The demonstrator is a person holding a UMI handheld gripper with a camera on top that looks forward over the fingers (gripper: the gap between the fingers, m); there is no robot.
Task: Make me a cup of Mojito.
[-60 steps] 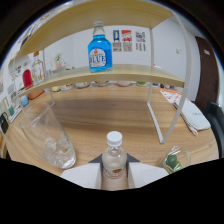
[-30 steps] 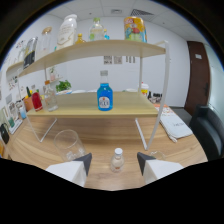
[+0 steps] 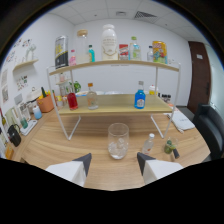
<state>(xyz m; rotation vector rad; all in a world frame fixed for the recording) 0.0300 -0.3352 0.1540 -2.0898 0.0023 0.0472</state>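
The gripper (image 3: 113, 161) has its two pale fingers (image 3: 80, 161) spread apart with nothing between them. Half a second ago a small clear bottle stood right in the gap; now the fingers have drawn back and risen, and that small bottle (image 3: 148, 143) stands on the wooden table (image 3: 60, 145) just ahead of the right finger. A clear glass (image 3: 118, 140) with ice in its bottom sits just beyond the gap between the fingers, closer to centre than it was before, when it lay off to the left. A green lime (image 3: 168, 147) rests to the right of the small bottle. Beyond these stands a two-level shelf (image 3: 115, 107). On its lower board a blue bottle (image 3: 140, 98) stands ahead and to the right, with a clear bottle (image 3: 91, 96) and a red bottle (image 3: 72, 99) further left. More of the upper board, lined with bottles and cartons, shows now than earlier.
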